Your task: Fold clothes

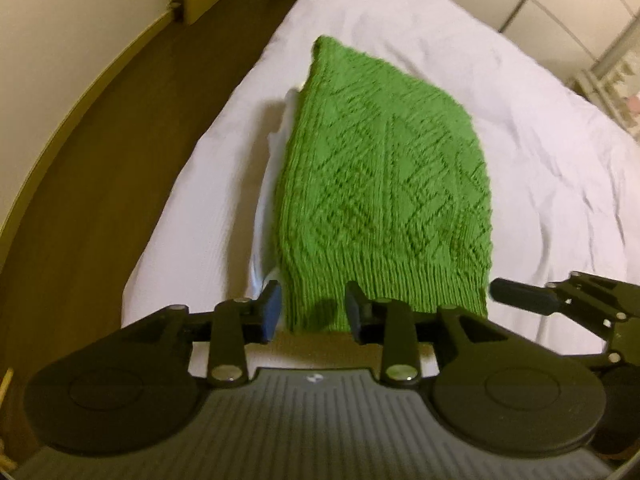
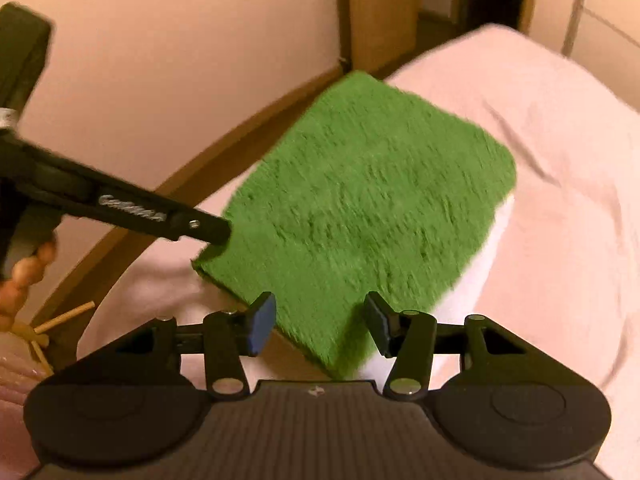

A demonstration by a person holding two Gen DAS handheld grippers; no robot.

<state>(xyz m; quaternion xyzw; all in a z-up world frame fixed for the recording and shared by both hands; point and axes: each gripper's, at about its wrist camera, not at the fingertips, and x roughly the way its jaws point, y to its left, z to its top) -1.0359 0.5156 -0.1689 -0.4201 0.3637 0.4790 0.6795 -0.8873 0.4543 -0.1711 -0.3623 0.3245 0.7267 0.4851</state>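
Observation:
A folded green knitted sweater lies flat on the bed, on top of a folded white cloth. My left gripper hangs open just above the sweater's ribbed near edge, and its pads stand apart without pressing the knit. The right gripper's fingers reach in from the right at the same edge. In the right wrist view the green sweater fills the middle. My right gripper is open over its near corner. The left gripper's fingers point at the sweater's left corner, held by a hand.
The bed's white sheet spreads wrinkled to the right and beyond the sweater. Dark wooden floor and a pale wall with a skirting board run along the bed's left side. A door frame stands behind. Thin wooden sticks lie low at left.

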